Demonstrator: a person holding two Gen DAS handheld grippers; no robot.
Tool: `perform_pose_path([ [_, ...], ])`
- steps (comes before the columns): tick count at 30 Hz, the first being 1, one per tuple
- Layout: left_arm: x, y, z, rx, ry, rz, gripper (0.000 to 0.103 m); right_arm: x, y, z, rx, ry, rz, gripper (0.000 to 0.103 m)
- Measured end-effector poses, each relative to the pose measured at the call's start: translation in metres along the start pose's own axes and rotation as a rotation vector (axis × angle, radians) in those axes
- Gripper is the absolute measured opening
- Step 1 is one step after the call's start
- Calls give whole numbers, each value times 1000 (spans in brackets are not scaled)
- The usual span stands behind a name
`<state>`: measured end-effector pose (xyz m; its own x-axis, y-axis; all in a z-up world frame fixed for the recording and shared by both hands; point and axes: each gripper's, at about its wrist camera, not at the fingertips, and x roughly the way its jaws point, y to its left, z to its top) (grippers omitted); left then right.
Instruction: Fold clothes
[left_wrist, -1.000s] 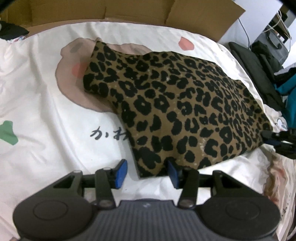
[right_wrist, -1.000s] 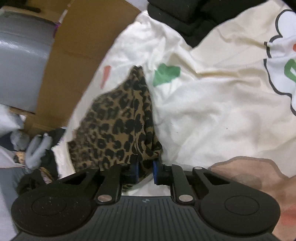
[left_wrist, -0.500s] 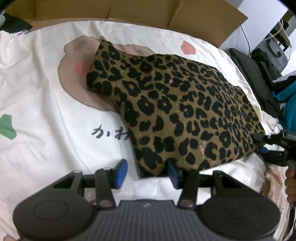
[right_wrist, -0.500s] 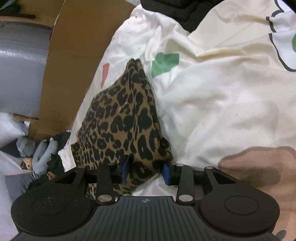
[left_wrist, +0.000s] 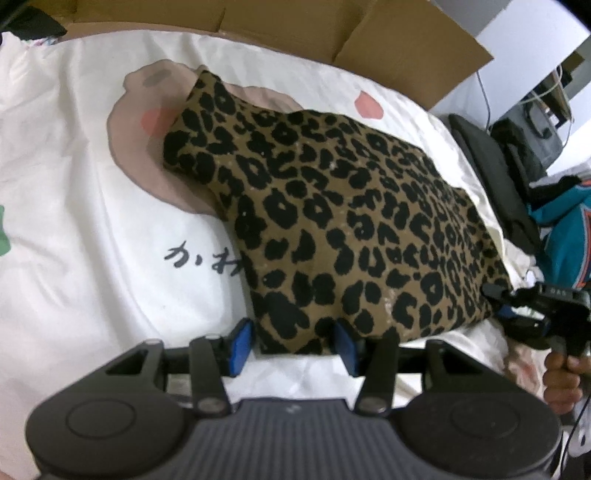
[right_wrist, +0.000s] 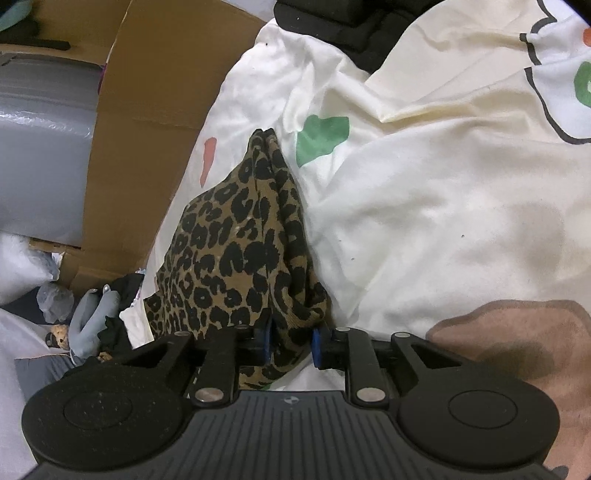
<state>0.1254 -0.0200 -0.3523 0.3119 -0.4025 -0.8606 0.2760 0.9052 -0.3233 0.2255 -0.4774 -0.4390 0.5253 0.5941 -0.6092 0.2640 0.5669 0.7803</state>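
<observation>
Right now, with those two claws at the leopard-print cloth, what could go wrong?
The left claw is open around the leopard-print garment's near corner; closing too low might pinch the white printed sheet too.

The right claw has only a bunched edge between its pads, and its grip looks loose, so the fabric may slip out.

That side of the garment lies close to the sheet's edge beside the cardboard box, so it could slide off.

Left wrist low, close, facing leopard-print garment (left_wrist: 351, 229); right wrist opposite corner, shared garment
</observation>
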Motion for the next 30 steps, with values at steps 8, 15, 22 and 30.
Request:
perform_pose_path([
  [8,0,4,1,18,16,-7,14,-2,-2,-3,14,-21,18,13],
  [15,-7,1,19,-7,113,-10,8,-8,11,2,-35,-9,8,10],
  [22,-8,-11,31,-18,208,54,6,-15,19,3,-78,3,6,9],
  [30,-14,-16,30,-115,230,86,6,-23,24,5,-120,22,-1,8],
])
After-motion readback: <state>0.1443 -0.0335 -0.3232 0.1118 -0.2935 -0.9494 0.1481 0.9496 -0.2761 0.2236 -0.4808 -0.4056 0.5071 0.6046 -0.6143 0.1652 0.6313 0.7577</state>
